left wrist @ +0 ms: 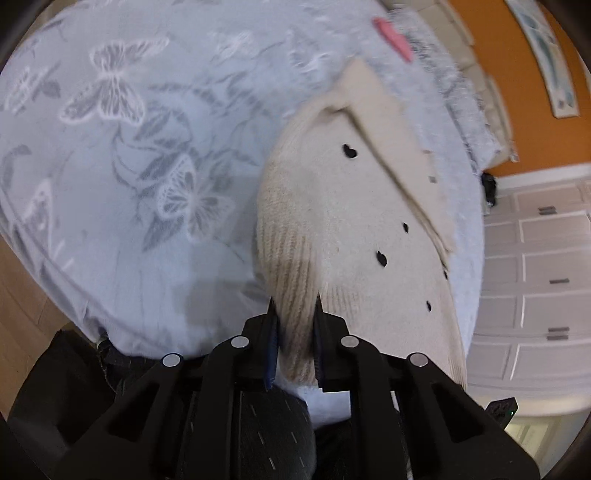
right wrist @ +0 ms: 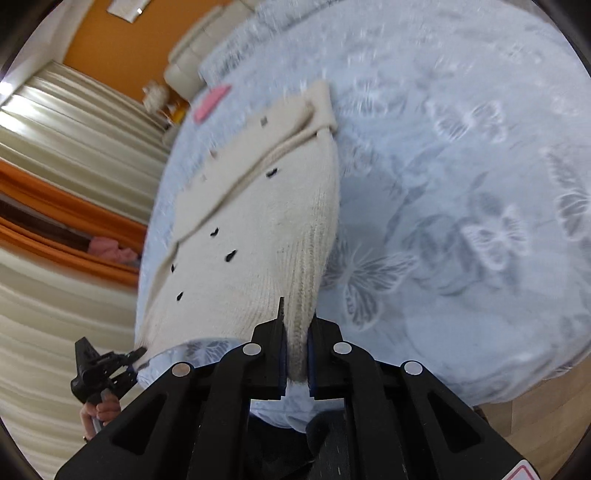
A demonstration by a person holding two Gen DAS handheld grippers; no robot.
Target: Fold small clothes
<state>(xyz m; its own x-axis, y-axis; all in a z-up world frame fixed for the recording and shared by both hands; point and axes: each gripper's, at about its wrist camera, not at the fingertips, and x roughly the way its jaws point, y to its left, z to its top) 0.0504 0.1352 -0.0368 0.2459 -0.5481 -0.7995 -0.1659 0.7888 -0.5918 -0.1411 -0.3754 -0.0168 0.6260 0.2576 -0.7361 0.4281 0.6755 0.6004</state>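
A small cream knit sweater [left wrist: 343, 206] with black dots lies on a bed with a pale blue butterfly-print cover [left wrist: 122, 155]. One sleeve is folded across its body. My left gripper [left wrist: 295, 306] is shut on the ribbed hem at one corner. My right gripper [right wrist: 297, 317] is shut on the ribbed hem of the sweater [right wrist: 258, 221] at the other corner. The left gripper also shows in the right wrist view [right wrist: 136, 356], at the hem's far corner, held by a hand. Both hem corners are lifted near the bed's front edge.
A pink item [left wrist: 393, 35] lies on the bed cover [right wrist: 461, 184] beyond the sweater, also seen in the right wrist view [right wrist: 210, 101]. White drawers [left wrist: 535, 277] and an orange wall stand to one side, curtains [right wrist: 55, 166] to the other. Wooden floor lies beside the bed.
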